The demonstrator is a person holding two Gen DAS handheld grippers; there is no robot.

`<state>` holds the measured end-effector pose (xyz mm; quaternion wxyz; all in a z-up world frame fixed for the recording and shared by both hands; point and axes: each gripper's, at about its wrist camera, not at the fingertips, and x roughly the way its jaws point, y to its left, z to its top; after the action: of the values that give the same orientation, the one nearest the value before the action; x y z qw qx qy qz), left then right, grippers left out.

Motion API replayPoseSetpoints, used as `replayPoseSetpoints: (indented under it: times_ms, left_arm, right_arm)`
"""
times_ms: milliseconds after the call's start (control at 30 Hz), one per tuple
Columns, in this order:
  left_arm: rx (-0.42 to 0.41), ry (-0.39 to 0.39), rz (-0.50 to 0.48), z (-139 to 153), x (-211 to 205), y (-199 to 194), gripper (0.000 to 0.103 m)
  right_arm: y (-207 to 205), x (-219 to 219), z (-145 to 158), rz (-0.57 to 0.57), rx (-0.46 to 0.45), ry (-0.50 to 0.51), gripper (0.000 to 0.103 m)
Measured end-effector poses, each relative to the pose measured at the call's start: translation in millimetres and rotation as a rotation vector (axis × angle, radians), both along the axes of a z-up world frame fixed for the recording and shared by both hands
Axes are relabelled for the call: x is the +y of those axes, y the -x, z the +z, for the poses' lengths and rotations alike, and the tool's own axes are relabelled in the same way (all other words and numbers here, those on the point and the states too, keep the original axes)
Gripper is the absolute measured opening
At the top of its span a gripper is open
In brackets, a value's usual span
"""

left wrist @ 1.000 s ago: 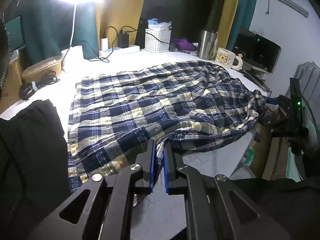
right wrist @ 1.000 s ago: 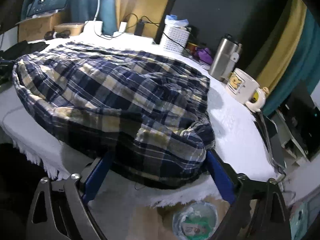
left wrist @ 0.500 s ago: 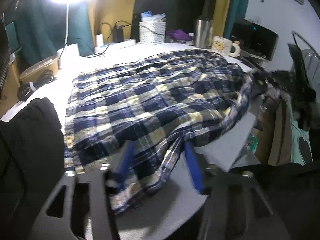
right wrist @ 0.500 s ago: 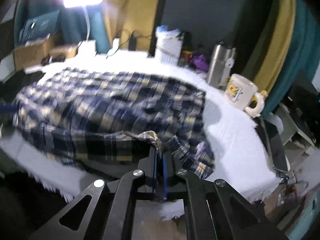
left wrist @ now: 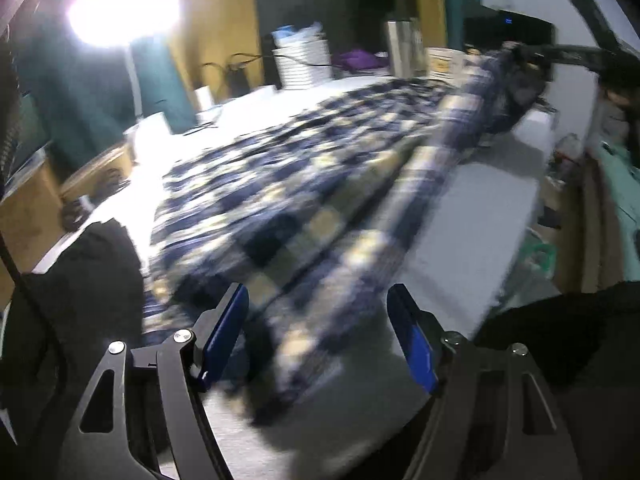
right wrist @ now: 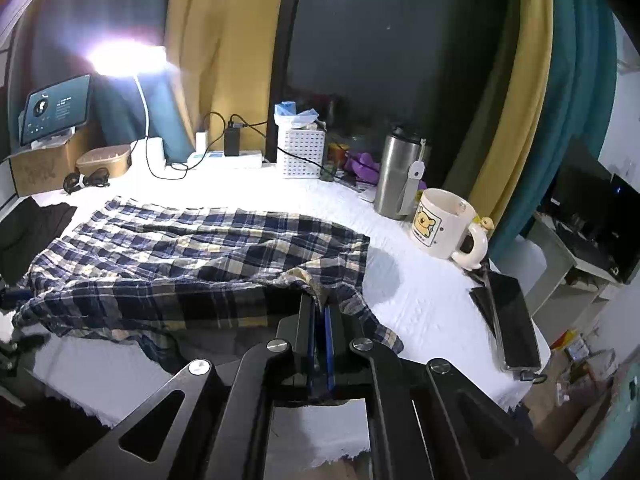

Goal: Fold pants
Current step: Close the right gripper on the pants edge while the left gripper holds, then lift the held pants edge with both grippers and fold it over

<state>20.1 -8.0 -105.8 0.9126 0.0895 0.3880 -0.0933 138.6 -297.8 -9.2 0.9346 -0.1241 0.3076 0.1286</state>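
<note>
The blue and cream plaid pants (right wrist: 192, 264) lie spread on the white table (right wrist: 424, 300). My right gripper (right wrist: 319, 300) is shut on their near right edge and holds that corner a little above the table. In the blurred left wrist view, my left gripper (left wrist: 318, 320) hangs low over the near hem. Its jaws are opening, and a strip of the pants (left wrist: 320, 216) runs between the blue pads (left wrist: 224, 332) without being pressed. The right gripper (left wrist: 532, 54) shows far off at upper right with the cloth pulled up to it.
A cartoon mug (right wrist: 440, 224), a steel tumbler (right wrist: 398, 172), a white basket (right wrist: 300, 148) and a power strip (right wrist: 228, 158) line the table's back. A dark phone (right wrist: 512, 320) lies at the right edge. A black garment (left wrist: 80, 280) sits at the left. A bright lamp (right wrist: 128, 56) glares.
My right jaws closed on the pants' edge and rose with it. My left jaws went from shut to wide apart at the near hem, and the cloth now stretches toward the right gripper.
</note>
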Motion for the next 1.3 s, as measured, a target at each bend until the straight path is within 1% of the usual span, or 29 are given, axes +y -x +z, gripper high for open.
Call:
replayPoseSetpoints:
  times_ms: [33, 67, 100, 133, 200, 300, 367, 467, 533, 633, 700, 767, 800, 867, 900, 933, 967, 1067, 1133, 1200, 1300]
  left_arm:
    - [0.000, 0.002, 0.013, 0, 6, 0, 0.063]
    - [-0.006, 0.010, 0.018, 0, 11, 2, 0.052]
    - [-0.002, 0.016, 0.030, 0, 16, 2, 0.028]
    - [0.010, 0.024, 0.052, 1, 24, 2, 0.012]
    - [0.005, 0.046, 0.065, 7, 34, 6, 0.010]
    - [-0.034, 0.055, 0.058, 23, 37, 15, 0.007]
    - [-0.050, 0.080, 0.049, 33, 37, 18, 0.007]
    - [-0.063, 0.129, 0.032, 44, 38, 16, 0.006]
    - [-0.060, 0.147, 0.037, 46, 40, 12, 0.003]
    - [-0.068, 0.165, 0.061, 49, 45, 6, 0.002]
    - [-0.072, 0.192, 0.076, 51, 48, 2, 0.002]
    - [-0.077, 0.210, 0.093, 55, 51, -1, 0.002]
    - [-0.081, 0.220, 0.098, 57, 51, -1, 0.002]
    - [-0.092, 0.252, 0.114, 64, 55, -4, 0.002]
    - [-0.096, 0.274, 0.119, 68, 58, -6, 0.002]
    - [-0.101, 0.292, 0.123, 71, 60, -7, 0.002]
    - [-0.105, 0.302, 0.127, 74, 61, -8, 0.002]
    - [-0.121, 0.303, 0.145, 82, 63, -11, 0.002]
    - [-0.126, 0.314, 0.153, 86, 65, -12, 0.002]
    - [-0.130, 0.318, 0.157, 90, 66, -12, 0.002]
    - [-0.132, 0.314, 0.148, 96, 64, -11, 0.002]
  right_arm:
    - [1, -2, -1, -0.003, 0.004, 0.000, 0.004]
    - [3, -3, -4, -0.007, 0.009, -0.002, 0.004]
    - [4, -6, -6, -0.010, 0.015, -0.006, 0.004]
    - [7, -8, -9, -0.013, 0.022, -0.011, 0.004]
    - [13, -11, -16, -0.018, 0.036, -0.015, 0.004]
    - [20, -15, -34, -0.029, 0.071, -0.026, 0.004]
    - [22, -17, -47, -0.036, 0.100, -0.036, 0.004]
    - [24, -20, -61, -0.040, 0.120, -0.053, 0.004]
    - [24, -22, -64, -0.037, 0.123, -0.062, 0.004]
    - [27, -23, -65, -0.016, 0.110, -0.073, 0.004]
    - [31, -22, -66, 0.002, 0.105, -0.056, 0.004]
    - [37, -19, -67, 0.008, 0.090, -0.016, 0.005]
    - [41, -19, -67, 0.012, 0.081, -0.001, 0.008]
    - [48, -19, -68, 0.016, 0.077, 0.018, 0.029]
    - [50, -19, -67, 0.017, 0.075, 0.022, 0.070]
    - [53, -20, -67, 0.019, 0.072, 0.023, 0.092]
    - [56, -20, -67, 0.023, 0.067, 0.018, 0.103]
    - [66, -19, -65, 0.037, 0.043, 0.015, 0.103]
    - [72, -14, -64, 0.031, 0.002, 0.043, 0.103]
    - [78, -4, -63, 0.055, -0.032, 0.062, 0.103]
    - [86, 18, -63, 0.121, -0.070, 0.068, 0.103]
